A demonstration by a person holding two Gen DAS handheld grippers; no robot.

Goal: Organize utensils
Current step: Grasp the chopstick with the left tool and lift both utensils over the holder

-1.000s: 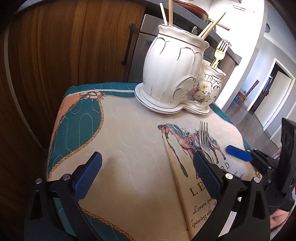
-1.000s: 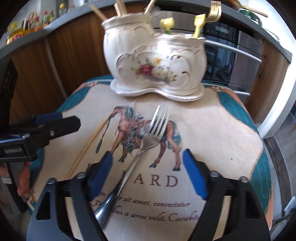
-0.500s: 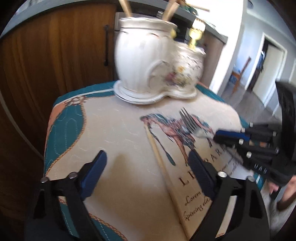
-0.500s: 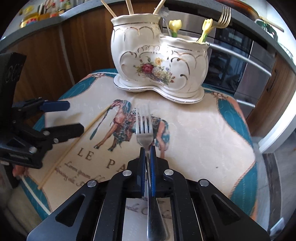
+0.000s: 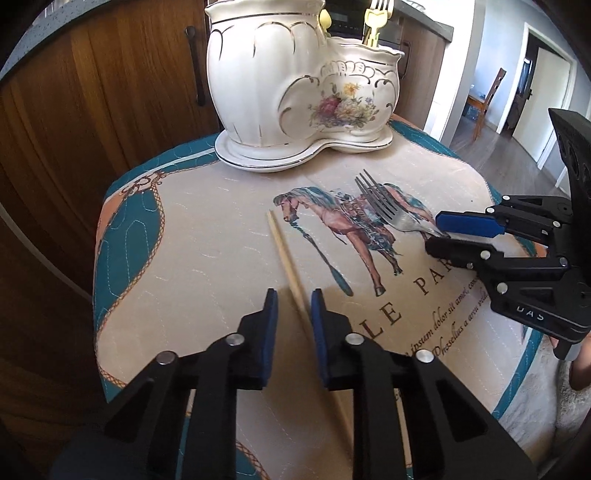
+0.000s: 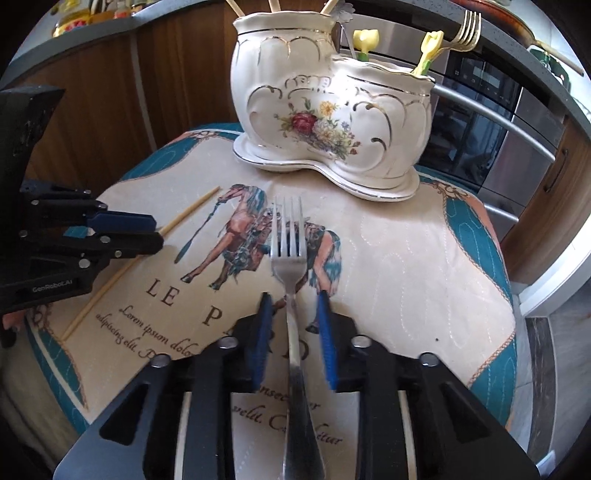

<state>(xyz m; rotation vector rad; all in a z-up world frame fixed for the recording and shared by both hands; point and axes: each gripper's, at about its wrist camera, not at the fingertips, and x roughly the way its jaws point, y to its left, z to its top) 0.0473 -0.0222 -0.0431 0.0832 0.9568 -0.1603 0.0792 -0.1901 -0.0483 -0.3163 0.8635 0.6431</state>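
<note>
Two grippers are down on the horse-print cloth point(image 5: 207, 258), each one straddling its own utensil. Left gripper point(image 5: 293, 308) has its blue pads narrowed to a slim gap around the wooden chopstick point(image 5: 284, 254), which lies flat on the cloth and runs away from the camera toward the holder. Pads sit just beside the stick on both sides; I honestly can't tell whether they touch it, it looks like a sliver of cloth shows on either side.

Right gripper point(image 6: 293, 312) is in much the same pose over the silver fork point(image 6: 290, 258). Jaws partly open, a clear gap on each side of the fork's neck, so it's not clamped. Fork lies on the horse picture with its tines pointing at the holder and its handle running back under the gripper body.

White ceramic holder point(image 6: 332, 110) with the painted flowers stands at the far edge of the cloth on its matching base, well apart from both utensils. Its taller compartment has a few wooden sticks poking out, the lower one has a gold fork point(image 6: 463, 31) and yellow-handled pieces.
</note>
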